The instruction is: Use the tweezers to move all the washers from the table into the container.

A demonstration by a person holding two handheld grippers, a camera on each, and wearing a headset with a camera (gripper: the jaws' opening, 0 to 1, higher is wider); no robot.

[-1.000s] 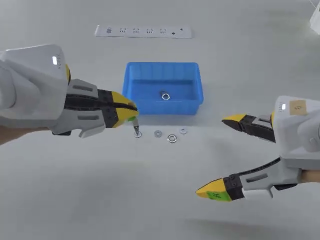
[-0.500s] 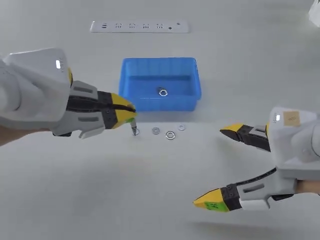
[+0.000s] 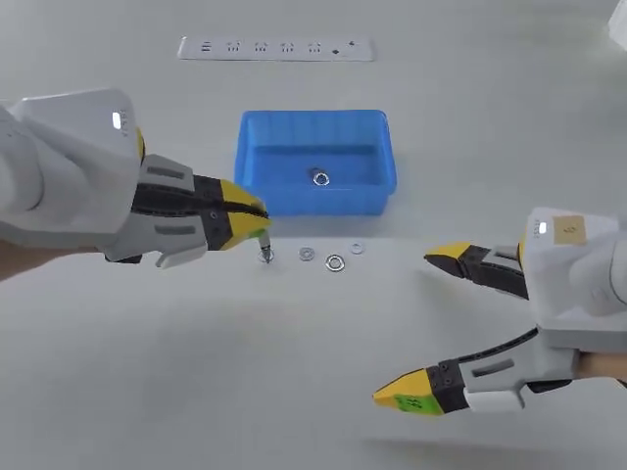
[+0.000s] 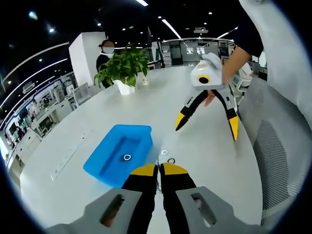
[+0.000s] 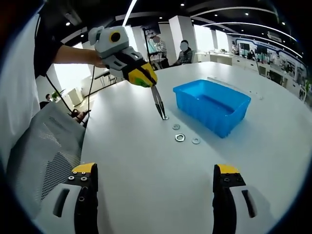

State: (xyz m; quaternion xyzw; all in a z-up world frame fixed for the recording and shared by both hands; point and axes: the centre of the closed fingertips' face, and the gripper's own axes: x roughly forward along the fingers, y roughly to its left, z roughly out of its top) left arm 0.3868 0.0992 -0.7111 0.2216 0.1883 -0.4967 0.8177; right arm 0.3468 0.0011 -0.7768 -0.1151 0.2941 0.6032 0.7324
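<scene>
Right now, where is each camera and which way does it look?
Head view: on the head, looking down at the blue container, washers, left gripper and right gripper.
Left gripper view: on the left gripper, looking along its shut jaws toward the right gripper and the person's arm.
Right gripper view: between the right gripper's open jaws, facing the left gripper's tweezers.
All share the container.

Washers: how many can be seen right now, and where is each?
5. One washer lies inside the blue container. Four lie on the table in front of it: the leftmost washer at the tweezers tip, then a second, a third and a fourth to its right.
</scene>
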